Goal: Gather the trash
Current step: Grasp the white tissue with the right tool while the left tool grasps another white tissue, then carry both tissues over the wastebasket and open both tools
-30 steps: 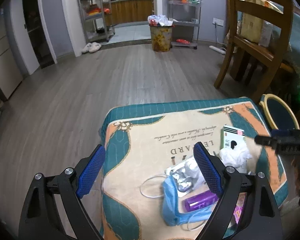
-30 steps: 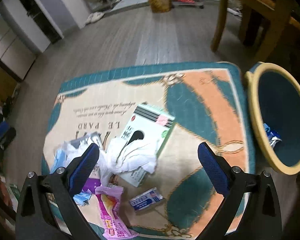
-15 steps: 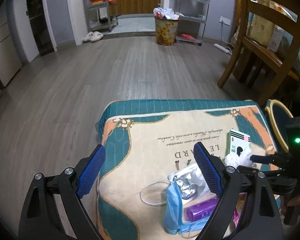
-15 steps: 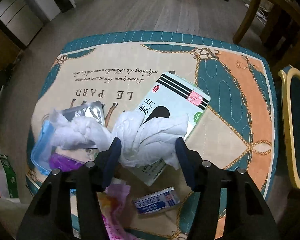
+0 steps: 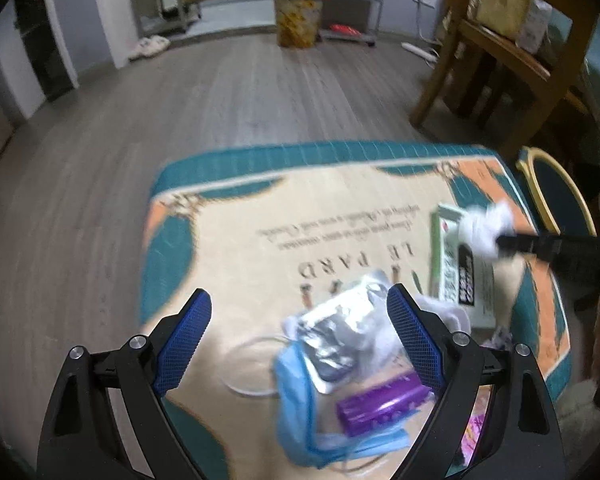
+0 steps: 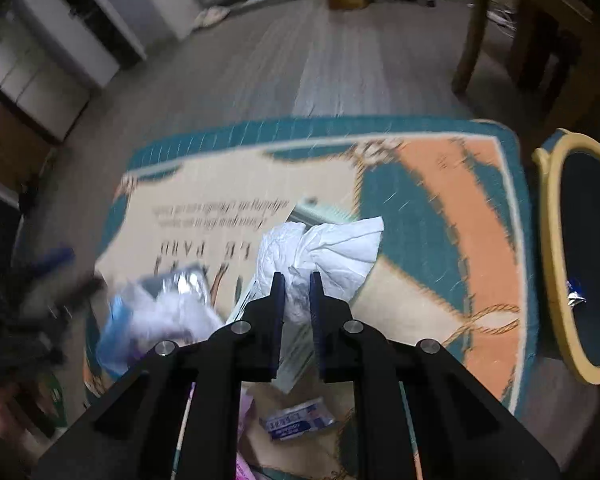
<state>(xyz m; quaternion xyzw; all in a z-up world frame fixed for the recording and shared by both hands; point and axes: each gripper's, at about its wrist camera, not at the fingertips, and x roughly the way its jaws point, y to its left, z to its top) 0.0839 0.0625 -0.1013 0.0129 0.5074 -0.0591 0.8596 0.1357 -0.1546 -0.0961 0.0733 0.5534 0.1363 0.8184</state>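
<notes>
1. The right gripper is clenched on a crumpled white tissue, whose loose end fans out past the fingertips, above the patterned tablecloth.
2. In the left wrist view the same tissue shows as a white wad at the tip of the black right gripper, over the green-and-white medicine box.
3. The left gripper hangs released, jaws spread wide, above the rest of the litter: a silver foil pouch, a blue face mask and a purple wrapper, all lying close together near the table's near edge.
4. A small blue-and-white packet lies on the cloth just under the right gripper.
5. A yellow-rimmed bin stands just beside the table's right edge, with a blue scrap inside it.
6. Both views are motion-blurred.
</notes>
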